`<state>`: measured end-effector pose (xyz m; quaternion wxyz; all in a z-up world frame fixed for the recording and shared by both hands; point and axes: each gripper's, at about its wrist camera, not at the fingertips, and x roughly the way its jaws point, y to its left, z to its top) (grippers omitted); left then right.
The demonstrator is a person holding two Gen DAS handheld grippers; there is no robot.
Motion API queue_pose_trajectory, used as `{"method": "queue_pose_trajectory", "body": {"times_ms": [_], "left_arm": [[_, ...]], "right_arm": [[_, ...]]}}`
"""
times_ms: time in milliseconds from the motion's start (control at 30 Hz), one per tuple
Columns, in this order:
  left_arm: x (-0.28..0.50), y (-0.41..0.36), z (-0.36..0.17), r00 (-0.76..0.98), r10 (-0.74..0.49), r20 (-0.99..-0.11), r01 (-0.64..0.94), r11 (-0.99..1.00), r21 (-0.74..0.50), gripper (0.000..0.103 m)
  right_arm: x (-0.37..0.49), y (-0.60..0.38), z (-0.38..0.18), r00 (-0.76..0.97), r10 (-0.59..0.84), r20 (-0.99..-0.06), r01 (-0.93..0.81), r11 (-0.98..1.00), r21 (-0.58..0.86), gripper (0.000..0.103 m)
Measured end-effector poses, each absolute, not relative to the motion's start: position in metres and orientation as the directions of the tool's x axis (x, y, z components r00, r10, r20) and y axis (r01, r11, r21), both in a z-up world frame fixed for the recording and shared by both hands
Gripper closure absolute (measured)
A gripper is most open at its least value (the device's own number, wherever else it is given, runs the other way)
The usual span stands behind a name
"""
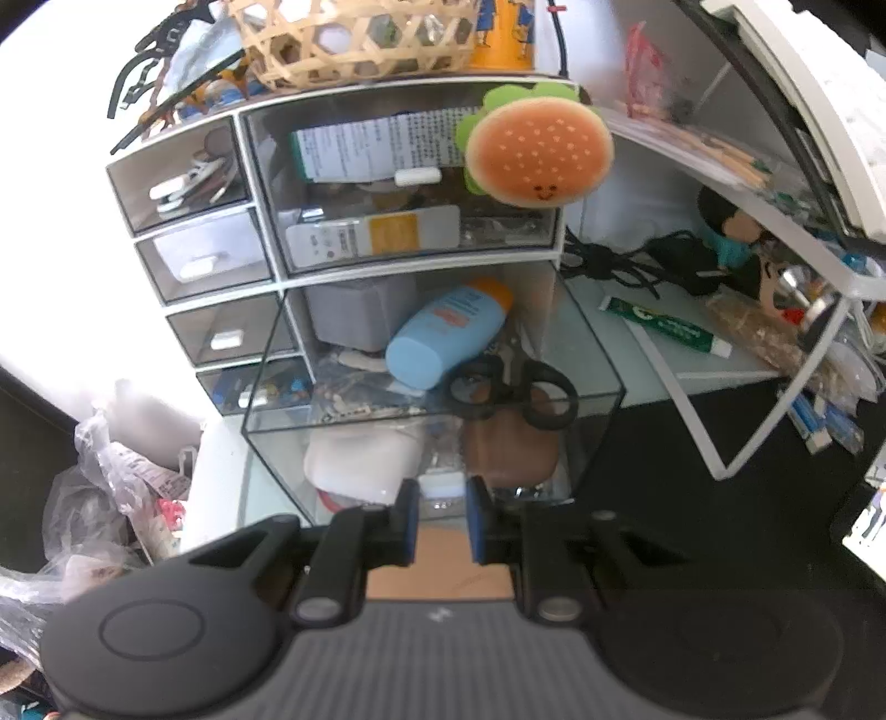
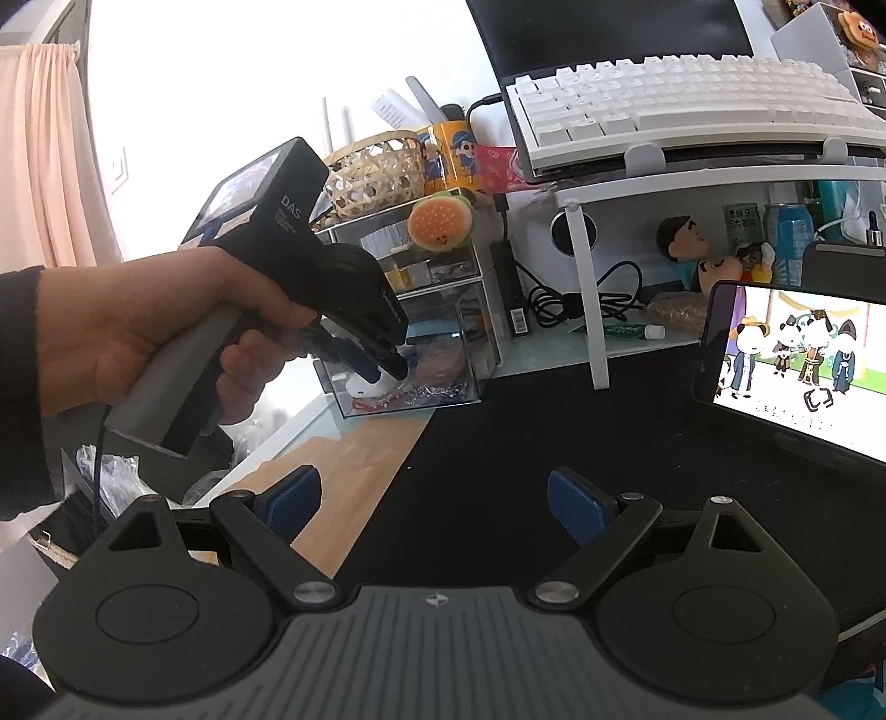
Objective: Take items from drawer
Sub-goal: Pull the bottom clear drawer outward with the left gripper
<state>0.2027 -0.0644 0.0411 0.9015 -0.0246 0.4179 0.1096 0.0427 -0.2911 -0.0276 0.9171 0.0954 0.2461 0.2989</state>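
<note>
1. Drawer (image 1: 432, 399), clear-walled, stands pulled out from the bottom of the white organizer (image 1: 260, 183) on the counter (image 2: 554, 421).
2. Inside it lie a blue lotion bottle (image 1: 443, 338) on its side, black-handled scissors (image 1: 512, 390) just beside the bottle's base, a white case (image 1: 360, 465) at the front left, and a brown object (image 1: 509, 454) at the front right.
3. A small white handle (image 1: 441, 484) sits on the drawer's front wall.
4. Left claw (image 1: 440, 520) is at that front wall, its blue pads (image 1: 408, 518) narrowly apart on either side of the handle; whether they actually pinch it cannot be told.
5. From the right wrist view, the left claw (image 2: 387, 368) points down at the drawer (image 2: 410, 354), gripped by the left hand (image 2: 166, 332).
6. Right claw (image 2: 434, 501) hovers over the dark counter, well apart from the drawer, pads spread wide and holding nothing.
7. A burger plush (image 1: 540, 152) hangs on the organizer's upper corner, and a woven basket (image 1: 354, 39) rests on top.
</note>
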Motion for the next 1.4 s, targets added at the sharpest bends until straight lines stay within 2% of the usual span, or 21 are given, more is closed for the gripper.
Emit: {"method": "queue_pose_trajectory", "body": {"times_ms": [1133,1200,1233,1400], "left_arm": [[0.158,-0.068,0.039,0.654,0.110,-0.749,-0.179,0.984,-0.012,0.085],[0.156,-0.068,0.040,0.656,0.103,-0.748,-0.171,0.985,-0.014,0.092],[0.155,-0.068,0.040,0.657,0.100,-0.747,-0.167,0.986,-0.015,0.103],[0.152,-0.074,0.045,0.657,0.093,-0.748,-0.152,0.988,-0.010,0.103]], "right_arm": [[0.043,-0.290,-0.032,0.687,0.594,-0.418,-0.504,0.805,0.315,0.011],[0.042,-0.290,-0.032,0.688,0.594,-0.417,-0.505,0.804,0.313,0.011],[0.042,-0.291,-0.031,0.689,0.594,-0.415,-0.506,0.804,0.312,0.011],[0.043,-0.294,-0.030,0.694,0.590,-0.412,-0.495,0.807,0.322,0.011]]}}
